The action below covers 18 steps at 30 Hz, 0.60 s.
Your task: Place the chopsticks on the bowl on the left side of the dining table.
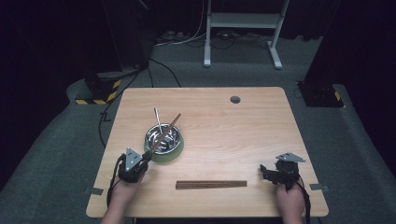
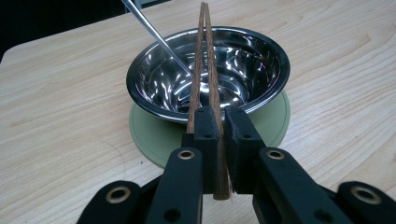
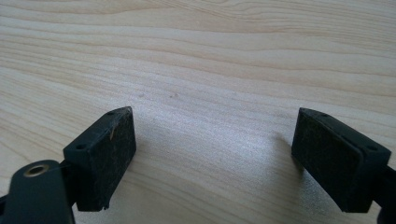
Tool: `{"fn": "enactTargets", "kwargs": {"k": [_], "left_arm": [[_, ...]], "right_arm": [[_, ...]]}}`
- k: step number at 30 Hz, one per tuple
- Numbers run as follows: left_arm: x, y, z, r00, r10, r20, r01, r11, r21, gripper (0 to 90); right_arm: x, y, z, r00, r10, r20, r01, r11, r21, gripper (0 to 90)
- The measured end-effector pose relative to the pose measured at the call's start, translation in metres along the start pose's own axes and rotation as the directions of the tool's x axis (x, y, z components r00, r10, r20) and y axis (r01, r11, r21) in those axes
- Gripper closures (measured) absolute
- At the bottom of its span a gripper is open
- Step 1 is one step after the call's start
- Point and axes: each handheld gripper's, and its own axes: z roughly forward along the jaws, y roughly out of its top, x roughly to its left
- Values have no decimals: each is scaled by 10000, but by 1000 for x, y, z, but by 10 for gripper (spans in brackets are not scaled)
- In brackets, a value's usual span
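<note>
Your light wooden table (image 1: 261,140) lies bare between bowl and right edge. The shiny steel bowl (image 2: 210,74) on its green round mat (image 2: 154,135) holds a metal spoon (image 2: 154,32). Dark wooden chopsticks (image 1: 211,184) lie near the front edge. Your left gripper (image 2: 220,126) clenches a brown chopstick pair (image 2: 205,56) across the bowl; your right gripper (image 3: 212,154) gapes, released.

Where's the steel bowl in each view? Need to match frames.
High view: steel bowl left of centre on the table, on a green mat, just ahead of the left tongs.
Left gripper view: upper centre, right beyond the tongs.
Right gripper view: not in it.
Shared landmark: the brown chopsticks held over the bowl.
</note>
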Motion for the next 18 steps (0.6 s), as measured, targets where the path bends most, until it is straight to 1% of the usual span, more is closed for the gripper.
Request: {"fn": "enactTargets", "kwargs": {"k": [8, 10, 13, 14, 15, 16, 17, 18], "left_arm": [[-1, 0, 1, 9999, 3, -100, -3, 10000, -11, 825], [-2, 0, 0, 10000, 42, -30, -42, 10000, -53, 813], [-2, 1, -2, 10000, 90, -44, -90, 9999, -77, 791], [-2, 2, -2, 10000, 60, -73, -61, 9999, -162, 775], [-2, 5, -5, 9999, -48, -124, 43, 9992, -402, 736], [-2, 5, -5, 9999, -48, -124, 43, 9992, -402, 708], [0, 7, -7, 9999, -108, -118, 102, 9986, -514, 708], [2, 9, -9, 9998, -140, -149, 130, 9978, -654, 675]], "right_arm": [[0, 0, 0, 10000, -18, -26, 18, 10000, 7, 135], [0, 0, 0, 10000, -20, -27, 20, 10000, 7, 135], [0, 0, 0, 10000, -22, -26, 22, 10000, 7, 135], [0, 0, 0, 10000, -20, -27, 20, 10000, 7, 135], [0, 0, 0, 10000, -19, -26, 19, 10000, 8, 135], [0, 0, 0, 10000, -19, -26, 19, 10000, 8, 135], [0, 0, 0, 10000, -20, -28, 20, 10000, 5, 135], [0, 0, 0, 10000, -8, -56, 8, 10000, 32, 135]]}}
